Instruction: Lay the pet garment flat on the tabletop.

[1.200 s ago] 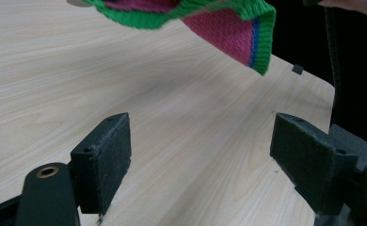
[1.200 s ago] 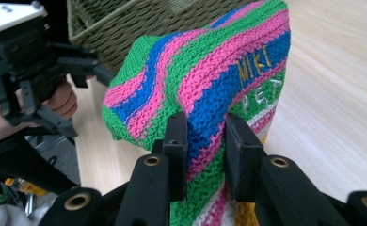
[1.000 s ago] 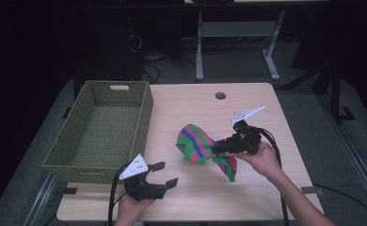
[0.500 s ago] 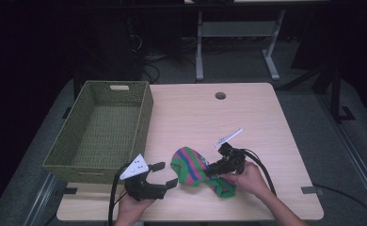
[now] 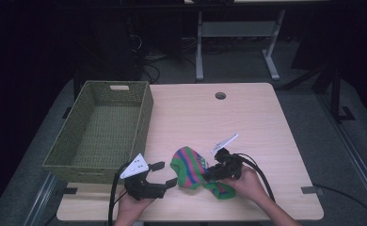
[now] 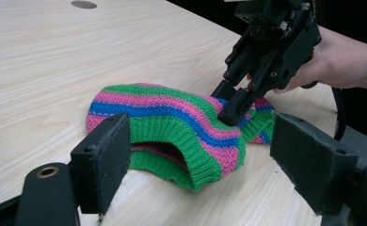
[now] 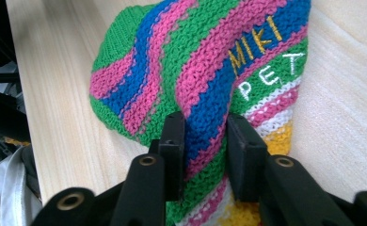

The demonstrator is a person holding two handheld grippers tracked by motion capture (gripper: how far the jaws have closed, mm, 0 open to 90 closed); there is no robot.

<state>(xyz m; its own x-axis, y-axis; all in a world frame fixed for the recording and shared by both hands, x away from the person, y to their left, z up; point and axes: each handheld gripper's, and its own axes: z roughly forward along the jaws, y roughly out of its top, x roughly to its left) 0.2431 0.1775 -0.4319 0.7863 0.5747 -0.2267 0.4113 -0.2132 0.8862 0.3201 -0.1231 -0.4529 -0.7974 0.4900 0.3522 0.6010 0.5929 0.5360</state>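
Pinching the striped knit [image 5: 191, 165], the right tool [image 5: 213, 170] faces the gaping left tool [image 5: 163, 174] beside a basket [image 5: 104, 129].

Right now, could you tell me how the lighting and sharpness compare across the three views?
High view: the table is evenly lit, the room behind nearly black, detail soft. Left gripper view: the knitted garment is sharp, while the near jaws of the left claw blur a little. Right gripper view: stitches and stitched lettering are crisp between the jaws of the right claw, with mild glare on the wood at right.
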